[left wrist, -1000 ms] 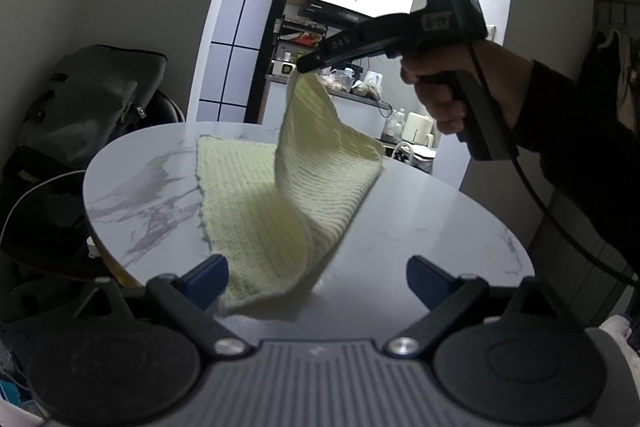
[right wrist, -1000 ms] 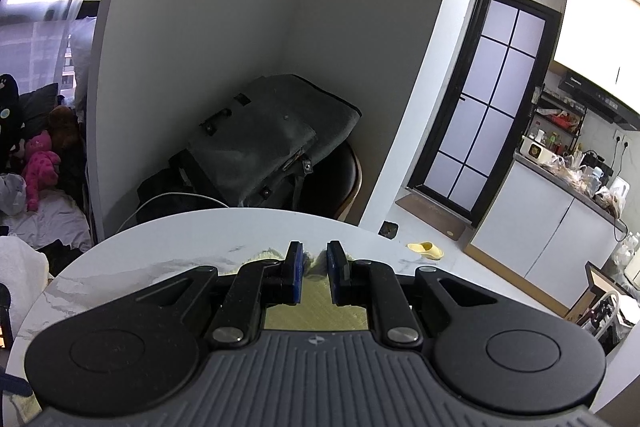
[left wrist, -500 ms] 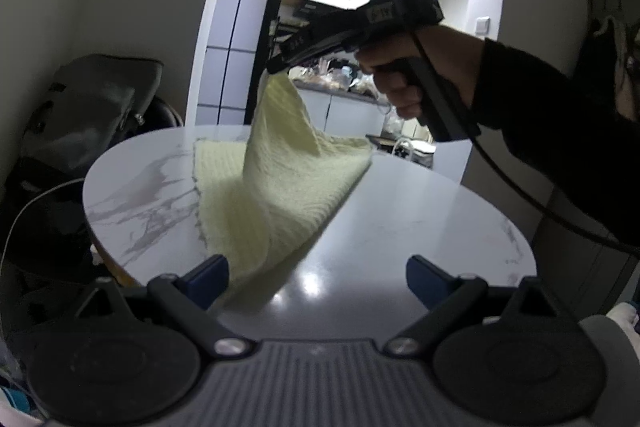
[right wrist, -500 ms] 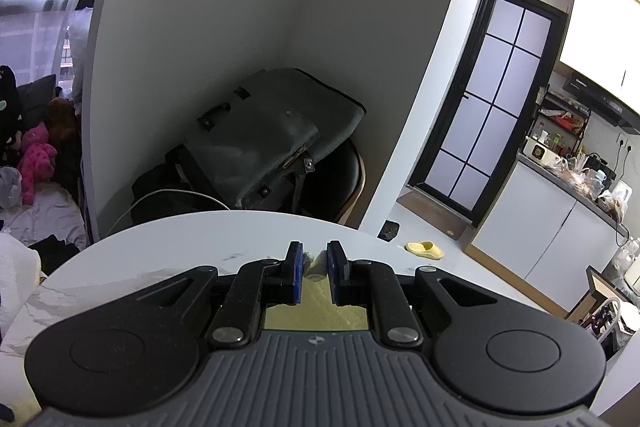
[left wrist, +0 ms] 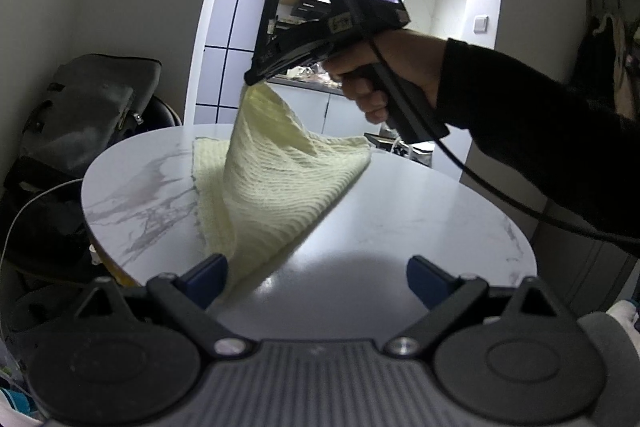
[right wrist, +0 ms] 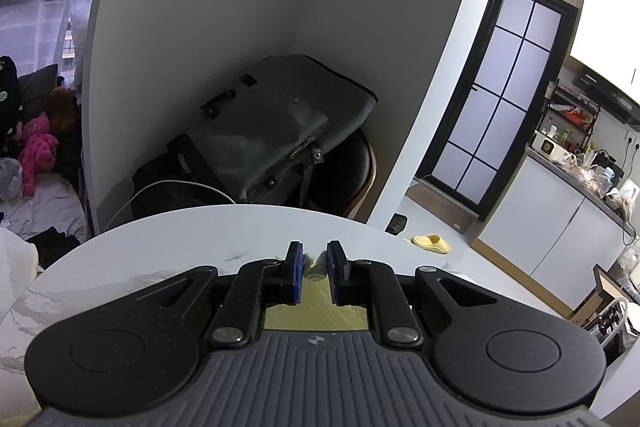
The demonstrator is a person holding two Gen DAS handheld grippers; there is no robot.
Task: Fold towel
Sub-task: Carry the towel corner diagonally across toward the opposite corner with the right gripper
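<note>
A pale yellow ribbed towel [left wrist: 276,183] lies partly on the round white marble table [left wrist: 420,211]. My right gripper [left wrist: 256,79] is shut on one towel corner and holds it high above the table, so the towel hangs in a tent shape. In the right wrist view the right gripper [right wrist: 316,267] is shut on the towel [right wrist: 316,311], which shows below the jaws. My left gripper [left wrist: 316,275] is open and empty at the table's near edge, its left finger [left wrist: 206,277] next to the towel's near corner.
A grey bag [left wrist: 84,115] on a dark chair stands behind the table on the left, also seen in the right wrist view [right wrist: 276,139]. A white cable [left wrist: 36,199] hangs beside it. A kitchen counter [right wrist: 576,187] and glass door [right wrist: 504,99] lie beyond.
My right gripper has carried the towel corner leftward and slightly up across the towel. The left gripper has stayed open at the near edge.
</note>
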